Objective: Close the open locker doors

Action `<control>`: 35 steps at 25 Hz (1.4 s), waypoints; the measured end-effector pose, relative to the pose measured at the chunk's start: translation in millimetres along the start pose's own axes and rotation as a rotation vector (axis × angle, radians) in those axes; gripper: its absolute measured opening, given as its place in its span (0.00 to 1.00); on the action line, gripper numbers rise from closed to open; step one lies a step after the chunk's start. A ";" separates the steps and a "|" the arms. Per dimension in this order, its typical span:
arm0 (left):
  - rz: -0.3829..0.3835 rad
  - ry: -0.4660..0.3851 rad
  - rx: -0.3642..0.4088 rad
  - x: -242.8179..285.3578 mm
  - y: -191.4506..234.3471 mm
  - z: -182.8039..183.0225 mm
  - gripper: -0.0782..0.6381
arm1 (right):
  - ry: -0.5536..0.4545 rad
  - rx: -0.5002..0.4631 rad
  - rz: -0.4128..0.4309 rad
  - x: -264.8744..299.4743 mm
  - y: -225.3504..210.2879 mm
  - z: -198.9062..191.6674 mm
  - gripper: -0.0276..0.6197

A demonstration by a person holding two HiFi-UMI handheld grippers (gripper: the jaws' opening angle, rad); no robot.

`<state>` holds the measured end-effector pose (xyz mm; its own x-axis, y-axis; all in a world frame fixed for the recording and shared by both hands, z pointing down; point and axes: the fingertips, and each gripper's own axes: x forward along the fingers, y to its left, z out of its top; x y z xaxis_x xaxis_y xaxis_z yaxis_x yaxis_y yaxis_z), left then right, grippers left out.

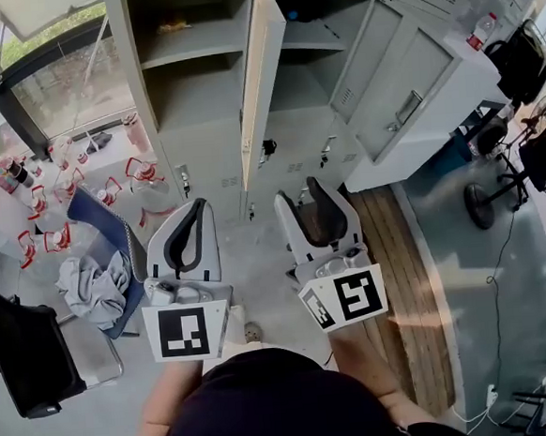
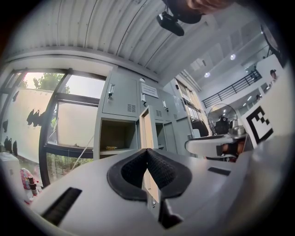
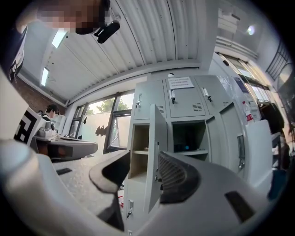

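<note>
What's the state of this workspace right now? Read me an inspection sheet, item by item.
Surface: grey floor, wooden strip at the right.
Job's things: grey lockers; middle door open, seen edge-on; handled door swung wide.
Clutter: red-and-white containers; grey cloth on a blue chair.
Grippers: left gripper jaws together, empty; right gripper jaws apart, empty; neither touches the lockers.
Cables: one cable on the floor at the right.
Surroundings: window left of the lockers; black bag at the right.
</note>
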<state>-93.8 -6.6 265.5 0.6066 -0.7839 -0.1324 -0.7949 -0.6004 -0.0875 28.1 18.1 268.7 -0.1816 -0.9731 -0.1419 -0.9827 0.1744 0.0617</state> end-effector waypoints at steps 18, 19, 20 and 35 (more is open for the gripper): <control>-0.006 0.005 -0.011 96.5 50.5 -25.1 0.11 | 0.014 0.007 0.047 92.8 -26.4 -27.1 0.31; -0.014 0.006 -0.013 102.5 51.6 -26.2 0.11 | 0.016 0.004 0.048 95.4 -28.1 -27.6 0.31; -0.021 0.006 -0.013 108.2 52.5 -27.0 0.11 | 0.018 0.002 0.050 98.1 -29.7 -28.0 0.31; -0.024 0.024 -0.025 156.0 44.3 -25.0 0.11 | 0.045 0.015 0.303 118.0 -38.9 -21.5 0.31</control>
<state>-34.0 -159.4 265.7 0.6255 -0.7728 -0.1073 -0.7801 -0.6222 -0.0656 45.7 -106.8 270.8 -0.4653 -0.8819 -0.0756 -0.8844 0.4598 0.0799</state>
